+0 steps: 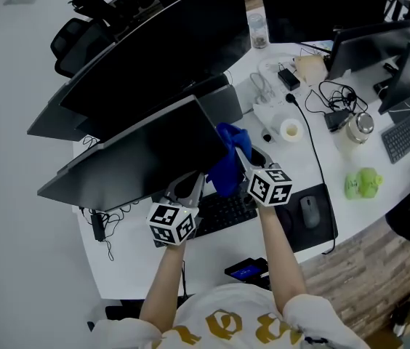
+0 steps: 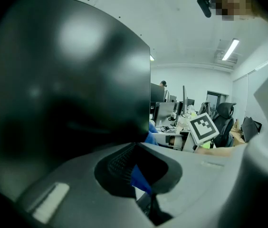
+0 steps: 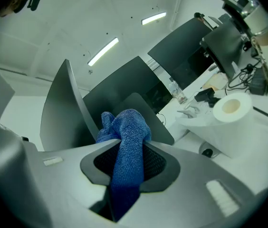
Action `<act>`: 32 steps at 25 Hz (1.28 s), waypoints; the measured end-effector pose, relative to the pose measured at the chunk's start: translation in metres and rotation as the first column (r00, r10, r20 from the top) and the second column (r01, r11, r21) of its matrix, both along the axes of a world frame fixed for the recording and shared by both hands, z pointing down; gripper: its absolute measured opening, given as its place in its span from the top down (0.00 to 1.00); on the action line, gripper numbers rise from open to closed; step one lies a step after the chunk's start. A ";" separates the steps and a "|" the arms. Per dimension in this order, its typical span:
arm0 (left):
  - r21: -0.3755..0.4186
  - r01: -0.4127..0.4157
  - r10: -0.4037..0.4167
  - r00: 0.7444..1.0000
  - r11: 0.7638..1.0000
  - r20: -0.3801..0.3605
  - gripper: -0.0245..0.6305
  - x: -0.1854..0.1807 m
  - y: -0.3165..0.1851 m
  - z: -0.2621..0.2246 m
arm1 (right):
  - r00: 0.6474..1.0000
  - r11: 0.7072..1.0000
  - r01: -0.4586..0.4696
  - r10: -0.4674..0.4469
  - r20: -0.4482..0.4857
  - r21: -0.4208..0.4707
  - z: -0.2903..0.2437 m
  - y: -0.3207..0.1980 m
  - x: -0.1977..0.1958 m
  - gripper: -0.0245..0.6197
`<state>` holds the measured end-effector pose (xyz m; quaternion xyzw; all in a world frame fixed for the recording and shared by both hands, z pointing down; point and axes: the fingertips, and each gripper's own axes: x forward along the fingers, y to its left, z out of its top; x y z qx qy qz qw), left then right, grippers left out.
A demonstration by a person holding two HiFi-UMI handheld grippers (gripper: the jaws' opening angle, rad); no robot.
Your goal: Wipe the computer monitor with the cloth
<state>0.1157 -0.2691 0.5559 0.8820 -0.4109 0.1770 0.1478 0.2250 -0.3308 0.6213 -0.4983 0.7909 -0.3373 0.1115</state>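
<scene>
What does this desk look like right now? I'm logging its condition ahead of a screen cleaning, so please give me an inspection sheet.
Surface: white desk, crowded towards the right.
Job's things: blue cloth at the right edge of the near monitor.
Clutter: keyboard, mouse, paper roll, bottle, green object.
Grippers: right gripper shut on the cloth; left gripper by the monitor's lower edge, jaws close together, a blue sliver in the gap, grip unclear.
Cables: black cable crosses the desk; tangle further back.
Surroundings: more monitors, office chair, wood floor.
</scene>
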 end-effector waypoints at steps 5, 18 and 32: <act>-0.014 0.022 -0.022 1.000 1.000 0.010 0.96 -0.010 0.002 0.009 | 0.997 0.998 -0.042 0.044 0.056 -0.045 0.022 0.005 0.002 0.77; -0.050 0.066 -0.066 0.998 0.997 -0.011 0.96 -0.032 0.012 0.027 | 0.954 0.978 -0.118 0.159 0.253 -0.171 0.058 0.007 0.006 0.77; -0.049 0.132 -0.137 0.983 0.990 -0.121 0.96 -0.070 0.009 0.016 | 0.922 0.978 -0.018 0.097 0.375 -0.207 0.082 0.026 -0.057 0.78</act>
